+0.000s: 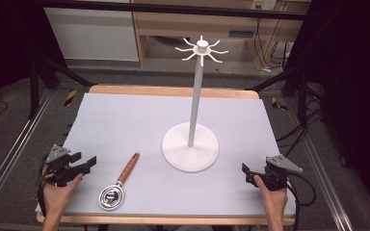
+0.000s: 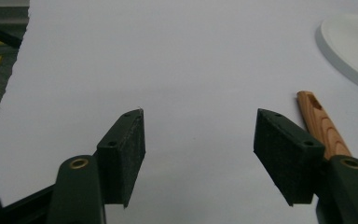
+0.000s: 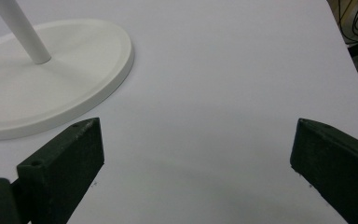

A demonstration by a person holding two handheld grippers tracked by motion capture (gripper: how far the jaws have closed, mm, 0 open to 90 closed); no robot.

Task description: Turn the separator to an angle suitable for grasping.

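A small metal strainer with a wooden handle (image 1: 120,183) lies flat on the white mat, its round bowl toward the front edge. The handle's end (image 2: 320,122) shows just past the right-hand jaw in the left gripper view. My left gripper (image 1: 89,162) rests at the mat's front left, open and empty, a short way left of the handle. A white stand (image 1: 191,144) with a tall pole and hooked arms on top sits mid-mat; its round base (image 3: 51,88) appears ahead-left in the right gripper view. My right gripper (image 1: 246,172) sits at the front right, jaws wide apart, nothing between them.
The mat (image 1: 125,120) covers a wooden table. Black frame legs and cables stand off both sides; striped tape marks the floor at the far corners. A hand holds each gripper from the front edge.
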